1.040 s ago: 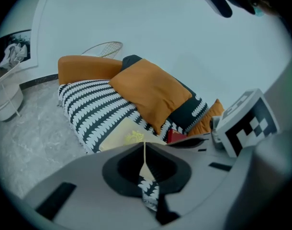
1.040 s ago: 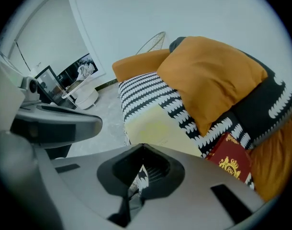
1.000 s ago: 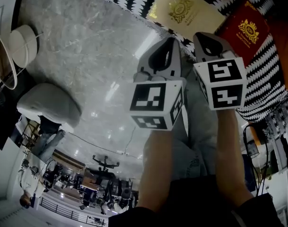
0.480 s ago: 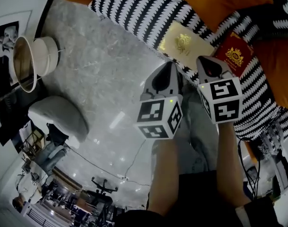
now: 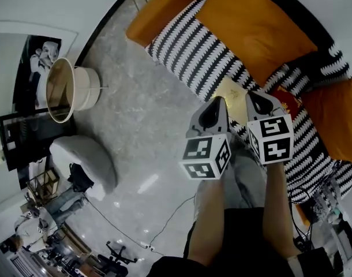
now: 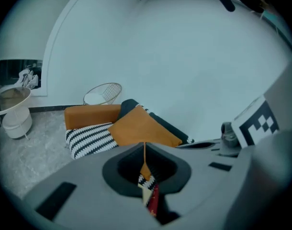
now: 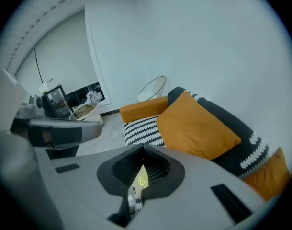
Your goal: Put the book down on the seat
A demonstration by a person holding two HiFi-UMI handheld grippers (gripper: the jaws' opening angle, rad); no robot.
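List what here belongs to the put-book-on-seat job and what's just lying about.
Job:
gold book and red book, both lying on the striped seat
left gripper and right gripper, both shut and empty

Lying about:
orange cushion
round tub
grey pouf

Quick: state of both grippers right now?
Left gripper: closed, holding nothing.
Right gripper: closed, holding nothing.
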